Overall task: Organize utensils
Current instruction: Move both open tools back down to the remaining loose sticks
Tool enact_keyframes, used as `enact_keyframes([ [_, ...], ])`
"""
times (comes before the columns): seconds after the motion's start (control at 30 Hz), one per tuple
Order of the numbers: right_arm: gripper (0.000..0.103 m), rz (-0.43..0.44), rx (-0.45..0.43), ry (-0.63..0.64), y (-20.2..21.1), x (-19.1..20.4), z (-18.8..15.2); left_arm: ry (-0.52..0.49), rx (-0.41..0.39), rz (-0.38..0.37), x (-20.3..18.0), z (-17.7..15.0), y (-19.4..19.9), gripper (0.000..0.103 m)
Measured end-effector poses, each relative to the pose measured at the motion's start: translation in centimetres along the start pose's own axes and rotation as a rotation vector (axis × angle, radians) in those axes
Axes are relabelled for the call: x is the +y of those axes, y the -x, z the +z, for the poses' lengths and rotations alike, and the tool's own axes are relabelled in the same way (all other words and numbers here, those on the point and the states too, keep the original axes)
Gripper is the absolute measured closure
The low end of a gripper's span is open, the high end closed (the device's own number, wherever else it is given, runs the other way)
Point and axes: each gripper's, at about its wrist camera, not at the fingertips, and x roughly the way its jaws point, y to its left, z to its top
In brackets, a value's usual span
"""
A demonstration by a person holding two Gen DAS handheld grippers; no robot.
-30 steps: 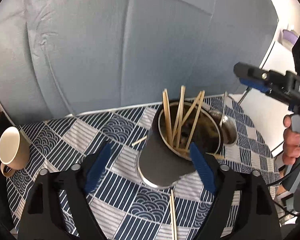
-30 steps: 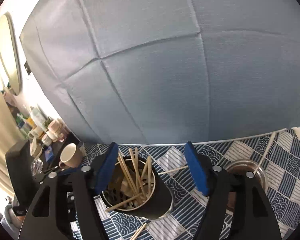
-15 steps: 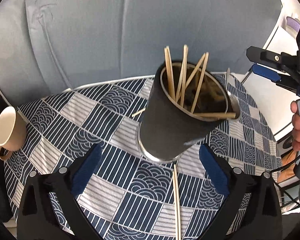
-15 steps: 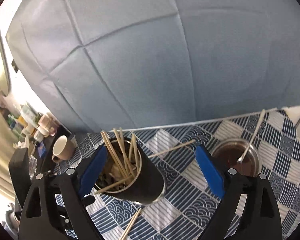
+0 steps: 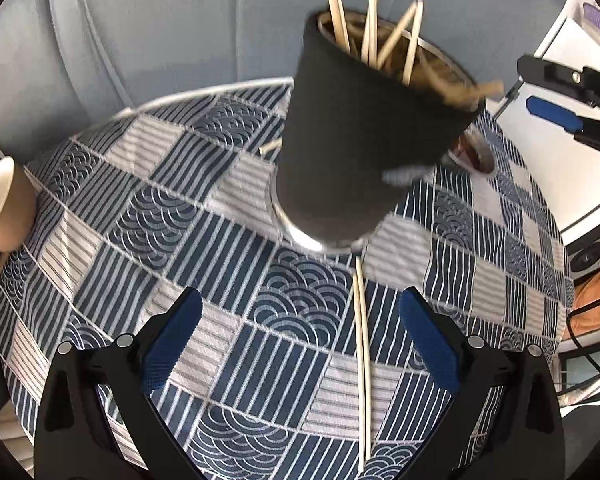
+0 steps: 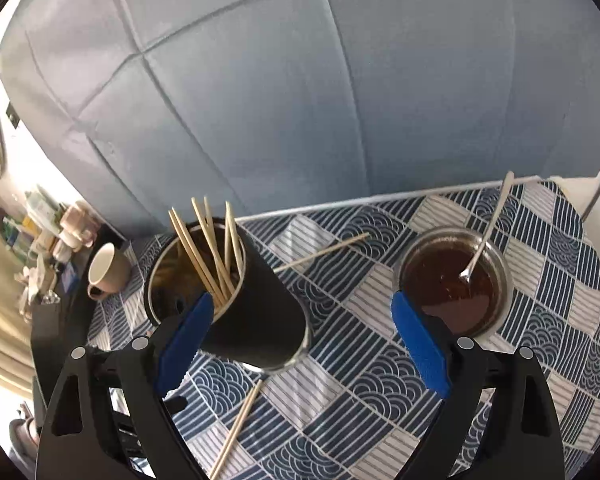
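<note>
Both grippers have drawn back from the black holder (image 6: 256,304) of chopsticks (image 6: 212,248); left gripper (image 5: 296,340) and right gripper (image 6: 300,344) gape wide, empty; loose chopsticks (image 5: 362,364) lying on the tabletop (image 5: 220,360) look next for collection.

The black cup (image 5: 364,136) is smeared by motion blur in the left wrist view, and it hides most of the glass bowl (image 5: 474,154) behind it. A chopstick (image 5: 363,364) on the tabletop (image 5: 204,240) slips under the cup's base. The beige mug (image 5: 2,208) is cut off by the left edge. In the right wrist view, the left blue pad (image 6: 184,338) covers part of the cup's rim, and the clutter on the side shelf (image 6: 44,232) is too small to identify.
</note>
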Motion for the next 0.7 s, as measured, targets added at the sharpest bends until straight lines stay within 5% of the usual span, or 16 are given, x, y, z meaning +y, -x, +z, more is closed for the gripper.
enact_keyframes([
  [0.7,0.017,-0.027,0.159,-0.005,-3.1,-1.3,-5.9,-0.080,0.181,0.066,-1.3,-5.5,-5.8,0.006],
])
